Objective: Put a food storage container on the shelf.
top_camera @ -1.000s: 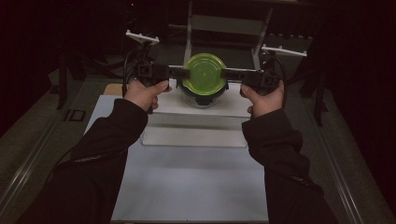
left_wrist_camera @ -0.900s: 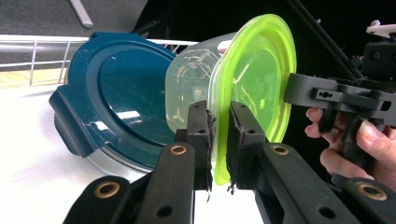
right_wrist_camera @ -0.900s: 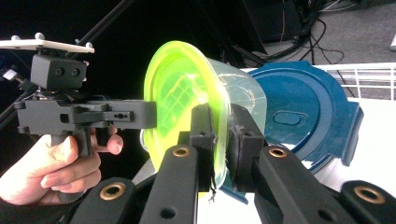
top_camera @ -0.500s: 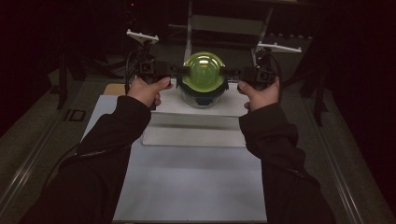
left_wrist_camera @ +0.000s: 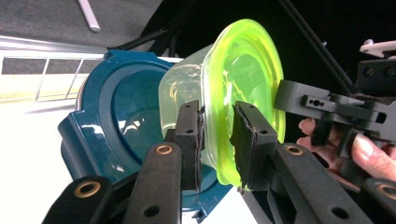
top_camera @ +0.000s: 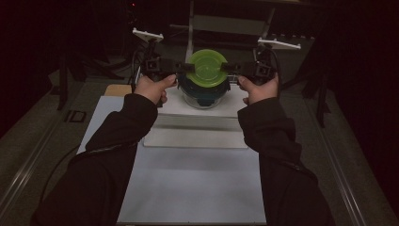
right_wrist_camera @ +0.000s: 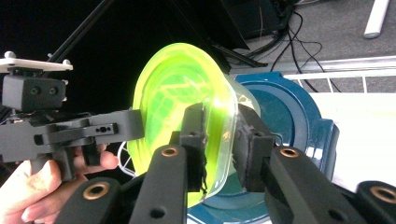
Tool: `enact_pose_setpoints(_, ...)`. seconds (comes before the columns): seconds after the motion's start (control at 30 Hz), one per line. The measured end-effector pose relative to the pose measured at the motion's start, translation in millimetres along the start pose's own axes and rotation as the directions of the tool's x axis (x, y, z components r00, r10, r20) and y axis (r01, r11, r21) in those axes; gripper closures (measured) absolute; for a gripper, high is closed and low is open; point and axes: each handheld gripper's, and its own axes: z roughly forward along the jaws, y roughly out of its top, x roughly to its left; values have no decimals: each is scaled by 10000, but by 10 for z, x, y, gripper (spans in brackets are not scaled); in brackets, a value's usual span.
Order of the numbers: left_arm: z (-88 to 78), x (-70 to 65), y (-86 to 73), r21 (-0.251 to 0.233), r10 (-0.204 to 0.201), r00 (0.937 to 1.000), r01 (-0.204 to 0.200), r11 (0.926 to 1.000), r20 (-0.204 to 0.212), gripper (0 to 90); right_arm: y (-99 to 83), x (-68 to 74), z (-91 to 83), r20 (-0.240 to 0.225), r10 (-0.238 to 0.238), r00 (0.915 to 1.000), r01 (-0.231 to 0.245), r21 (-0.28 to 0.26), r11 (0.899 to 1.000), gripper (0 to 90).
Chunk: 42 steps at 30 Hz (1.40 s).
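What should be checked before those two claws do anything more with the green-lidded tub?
1. Green lid seated on tub: ok.
2. Lid rim between left gripper jaws: ok; they have just been opening.
3. Rim between right gripper jaws: ok; also just opening.
4. Pads pressing on rim: cannot tell.
5. Tub above blue lid: ok.
6. Tub resting on it: cannot tell.

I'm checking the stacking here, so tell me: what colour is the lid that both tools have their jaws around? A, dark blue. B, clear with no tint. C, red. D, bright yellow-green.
D: the lid between the jaws of the left tool and the right tool is bright yellow-green, and the dark blue container sits behind it.
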Motion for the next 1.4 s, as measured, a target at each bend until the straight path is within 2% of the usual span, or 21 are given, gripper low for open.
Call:
enact_pose_setpoints(0.13,22,13,-2,-17,-116,9999,117,9999,34,680,16,-41,62,-37,197,9998,-197,205,9996,692)
enact_pose_setpoints(0.27,44,21,-9,-133,-96,9999,96,9999,-64,597,20,-90,104,105,345,9994,-347,218,9992,648)
enact_pose_setpoints(0.33,51,19,-9,-155,69,9999,-71,9999,-110,564,24,-94,108,-17,296,9996,-295,174,9994,609)
enact_pose_setpoints(0.37,53,25,-8,-238,100,9999,-102,9997,-82,514,28,-92,106,24,246,9997,-246,167,9996,575)
enact_pose_setpoints(0.43,45,35,-1,-338,212,9994,-221,9992,-273,479,35,-79,100,9,138,9999,-138,89,9999,516)
enact_pose_setpoints(0.53,23,59,7,-425,126,9997,-136,9990,-228,435,41,-64,96,-10,67,10000,-67,119,9999,478)
enact_pose_setpoints(0.6,-14,77,1,-581,126,9999,-131,9982,-96,390,43,-35,83,33,-155,9999,154,97,9998,408)
enact_pose_setpoints(0.73,-101,80,-42,-847,589,9974,-553,9949,404,341,19,8,59,97,-541,9985,540,110,9985,335)
enact_pose_setpoints(0.8,-124,78,-56,-994,764,9957,-709,9925,524,304,2,25,39,-111,-703,9975,704,76,9975,292)
enact_pose_setpoints(0.83,-153,63,-87,-1238,1071,9930,-1003,9872,494,285,-6,35,33,-218,-789,9966,791,65,9968,277)
enact_pose_setpoints(0.87,-166,65,-101,-1291,1154,9906,-1053,9860,730,267,-15,47,29,-276,-894,9956,896,67,9960,262)
enact_pose_setpoints(0.9,-166,65,-101,-1291,1154,9906,-1053,9860,730,241,-24,59,24,-311,-949,9950,951,41,9955,259)
enact_pose_setpoints(0.97,-198,40,-133,-1330,1483,9840,-1346,9819,986,147,-37,80,17,-342,-1043,9940,1044,39,9945,255)
enact_pose_setpoints(1.07,-240,1,-178,-1343,1921,9757,-1774,9749,1055,0,-60,100,-5,-446,-1177,9921,1176,-40,9931,238)
enact_pose_setpoints(1.1,-275,-30,-233,-1397,2315,9686,-2178,9659,903,0,-76,106,-19,-491,-1185,9917,1182,-92,9929,237)
enact_pose_setpoints(1.13,-275,-30,-233,-1397,2315,9686,-2178,9659,903,0,-76,106,-19,-491,-1185,9917,1182,-92,9929,237)
enact_pose_setpoints(1.2,-299,-39,-292,-1436,2532,9629,-2386,9604,937,0,-131,118,-59,-515,-1467,9878,1461,-157,9891,224)
enact_pose_setpoints(1.27,-325,-41,-362,-1590,2671,9593,-2507,9549,915,0,-173,116,-91,-629,-1480,9870,1470,-194,9889,223)
enact_pose_setpoints(1.3,-325,-41,-362,-1590,2671,9593,-2507,9549,915,0,-173,116,-91,-629,-1480,9870,1470,-194,9889,223)
enact_pose_setpoints(1.33,-347,-37,-420,-1607,2821,9545,-2647,9508,971,0,-198,111,-111,-750,-1461,9864,1448,-227,9892,221)
enact_pose_setpoints(1.4,-369,-37,-478,-1604,3006,9498,-2846,9451,862,0,-270,103,-157,-890,-1504,9846,1485,-272,9885,221)
